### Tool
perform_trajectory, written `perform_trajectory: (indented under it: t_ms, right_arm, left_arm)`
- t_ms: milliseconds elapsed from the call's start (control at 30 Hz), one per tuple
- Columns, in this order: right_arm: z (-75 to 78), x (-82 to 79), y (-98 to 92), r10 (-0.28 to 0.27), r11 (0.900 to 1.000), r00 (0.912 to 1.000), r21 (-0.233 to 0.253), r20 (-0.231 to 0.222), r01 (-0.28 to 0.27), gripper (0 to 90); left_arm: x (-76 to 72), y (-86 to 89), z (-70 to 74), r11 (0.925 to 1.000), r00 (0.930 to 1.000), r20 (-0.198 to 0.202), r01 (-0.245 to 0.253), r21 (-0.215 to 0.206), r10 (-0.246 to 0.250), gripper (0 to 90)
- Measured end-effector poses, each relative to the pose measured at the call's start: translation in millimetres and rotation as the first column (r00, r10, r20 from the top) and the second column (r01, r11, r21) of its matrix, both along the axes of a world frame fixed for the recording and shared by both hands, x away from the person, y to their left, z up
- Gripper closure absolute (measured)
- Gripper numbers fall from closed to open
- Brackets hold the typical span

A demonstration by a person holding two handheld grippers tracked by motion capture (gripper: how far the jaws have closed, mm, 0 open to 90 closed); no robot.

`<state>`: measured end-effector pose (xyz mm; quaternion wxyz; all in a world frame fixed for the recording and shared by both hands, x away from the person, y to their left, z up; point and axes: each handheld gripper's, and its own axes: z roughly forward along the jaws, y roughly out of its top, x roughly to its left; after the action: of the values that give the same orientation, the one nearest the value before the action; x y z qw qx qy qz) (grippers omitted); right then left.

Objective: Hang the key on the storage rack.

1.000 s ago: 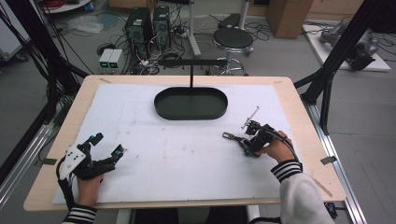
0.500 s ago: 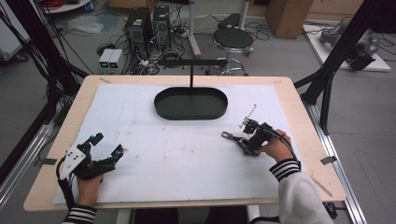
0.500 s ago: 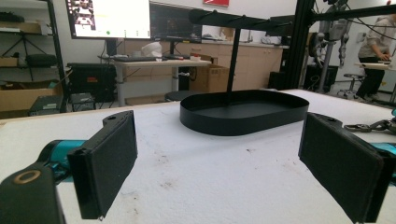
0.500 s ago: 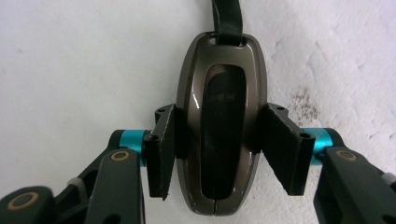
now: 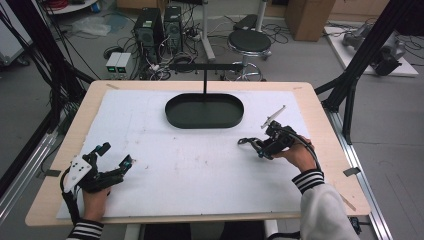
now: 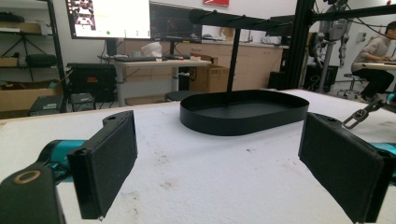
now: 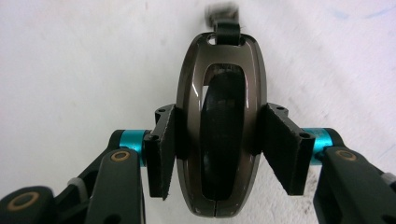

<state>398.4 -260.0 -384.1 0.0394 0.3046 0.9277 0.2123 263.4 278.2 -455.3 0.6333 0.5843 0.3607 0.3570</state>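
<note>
Right gripper [image 5: 262,145]: sitting at about 3 o'clock on the tabletop [image 5: 200,170], its jaws pinching a dark glossy oval fob [image 7: 220,135] by both long sides.
Fob: being held between the pads, close over the white surface; a small link [image 7: 223,11] at its far end is blurred, so what hangs from it cannot be told. In the left gripper view a bit of chain [image 6: 362,113] is showing at the right edge, by the right gripper.
Left gripper [image 5: 112,160]: resting at about 8 o'clock, its jaws spread wide and holding nothing, pointing toward the tray.
Tray [image 5: 172,112]: a black oval tray lying at about 12 o'clock, well apart from both grippers, looking empty inside; a black T-shaped stand [image 5: 205,67] is rising at its back edge.
Progress: the grasp looks done, since the pads are pressing on the fob already. The carry seems left to do, likely toward the tray or the stand's bar, followed by the release. The left gripper is not taking part yet.
Risk: the fob's polished sides may be slipping under a light pinch.
</note>
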Motion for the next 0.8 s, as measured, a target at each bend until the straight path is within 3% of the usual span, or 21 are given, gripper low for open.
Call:
perform_trajectory:
  t_ms: [200, 367, 600, 700, 800]
  right_arm:
    - [10.4, 1.5, -6.4, -0.033, 0.994, 0.9974, 0.109, 0.064, 0.026, 47.9]
    - [19.1, 4.4, -10.8, -0.051, 0.98, 0.9899, 0.197, 0.132, 0.024, 47.9]
    - [30.8, 8.7, -13.5, -0.114, 0.948, 0.9744, 0.314, 0.194, 0.049, 47.9]
    - [37.3, 11.5, -14.6, -0.147, 0.927, 0.9606, 0.371, 0.236, 0.051, 47.9]
    - [42.6, 15.3, -14.2, -0.18, 0.914, 0.9531, 0.401, 0.243, 0.07, 47.9]
  left_arm:
    - [-0.1, 0.0, 0.0, 1.0, 1.0, 0.001, -0.001, -0.001, 0.001, 12.0]
    - [-0.4, 0.1, 0.0, 1.0, 1.0, 0.001, -0.001, 0.0, 0.001, 12.0]
    - [-0.4, 0.0, 0.0, 1.0, 1.0, 0.002, -0.001, 0.0, 0.001, 12.0]
    - [-0.4, 0.0, 0.0, 1.0, 1.0, 0.001, -0.001, -0.001, 0.001, 12.0]
    - [-0.5, 0.0, 0.0, 1.0, 1.0, 0.002, -0.001, -0.001, 0.001, 12.0]
